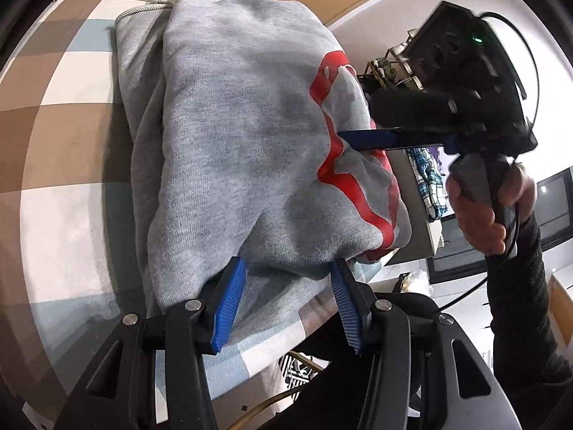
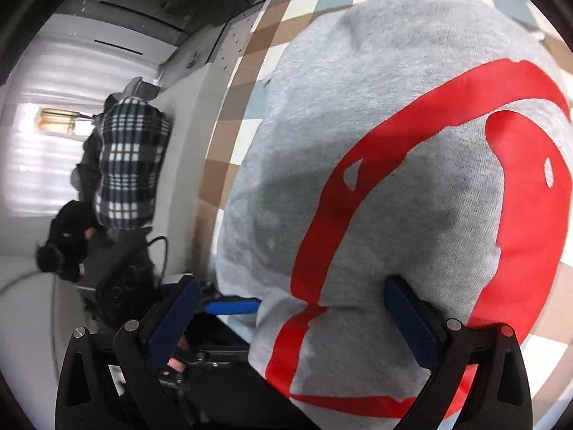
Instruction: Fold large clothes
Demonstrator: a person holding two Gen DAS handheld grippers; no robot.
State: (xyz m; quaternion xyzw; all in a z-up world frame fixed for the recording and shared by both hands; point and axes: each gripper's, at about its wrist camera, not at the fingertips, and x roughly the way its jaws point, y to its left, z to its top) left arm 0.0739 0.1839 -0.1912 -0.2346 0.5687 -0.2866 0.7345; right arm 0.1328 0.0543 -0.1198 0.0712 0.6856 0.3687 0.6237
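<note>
1. The grey knitted sweatshirt with a red printed emblem [image 1: 243, 150] lies folded into a thick bundle on the brown, white and pale-blue checked tabletop [image 1: 61, 107], its near edge at the table's edge.
2. The left hand-held gripper [image 1: 286, 301] has its blue ribbed pads standing apart with the bundle's near edge bulging between them; whether the pads press the cloth I cannot tell.
3. The right hand-held gripper [image 2: 299, 317] is spread wide over the emblem side, one pad against the fabric and the other off in the air, so it grips nothing.
4. The step in hand looks like squaring and flattening the finished bundle.
5. To do it well, I would keep the left side steady as an anchor and sweep the right pads flat across the top, pushing air toward the far end.
6. Tuck the cream drawstring cord [image 1: 150, 8] sticking out at the far end under the layers.
7. Watch the near edge: a pull toward the person could drag the bundle off.
8. Count: one sweatshirt, one cord loop visible, two hand-held grippers, one hand [image 1: 480, 211] in view, one plaid garment [image 2: 130, 161] off the table.
</note>
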